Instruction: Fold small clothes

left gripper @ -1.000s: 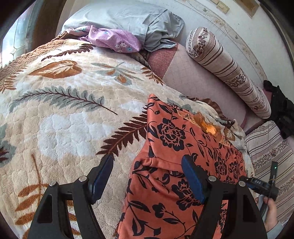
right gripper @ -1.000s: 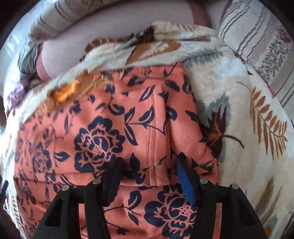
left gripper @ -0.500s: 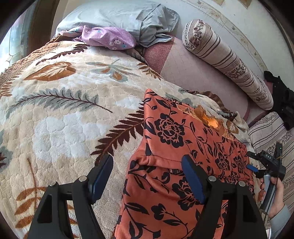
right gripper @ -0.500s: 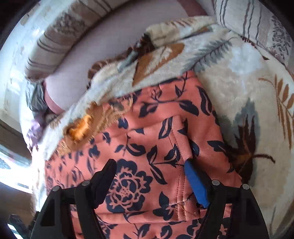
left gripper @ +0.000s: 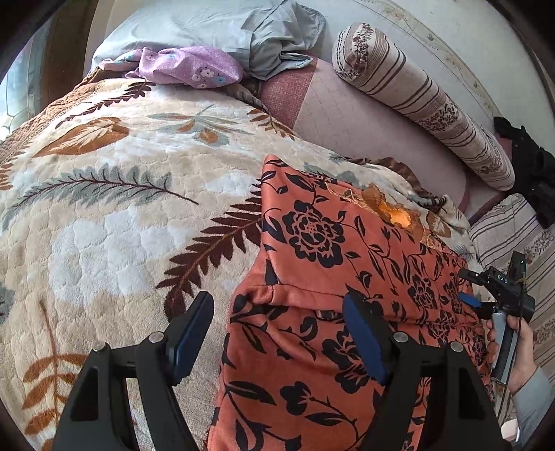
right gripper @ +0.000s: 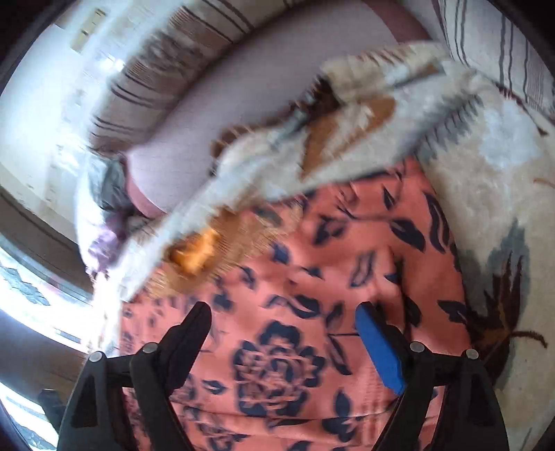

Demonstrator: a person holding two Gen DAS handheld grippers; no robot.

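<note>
An orange garment with a black flower print [left gripper: 333, 263] lies folded on the bed blanket. My left gripper [left gripper: 277, 322] hovers open over its near left corner: one finger stands above the blanket, the other above the cloth, and the pads press on nothing. In the left wrist view, a hand [left gripper: 517, 350] holds my right gripper [left gripper: 475, 298] at the garment's right edge. In its own blurred view the right gripper [right gripper: 281, 329] has its jaws opening over the garment [right gripper: 329, 277], with flat cloth beneath them and nothing pinched.
A cream blanket with a leaf pattern [left gripper: 121, 222] covers the bed. At the head lie a grey pillow [left gripper: 215, 24] and a purple flowered cloth [left gripper: 187, 66]. A striped bolster [left gripper: 426, 104] runs along the wall, with a black object [left gripper: 534, 173] and a striped cushion [left gripper: 503, 225] at the right.
The right gripper's jaws have spread wider and no longer hold the garment's fold between them; its view has rolled and swung. The left gripper has kept its place and opening.
</note>
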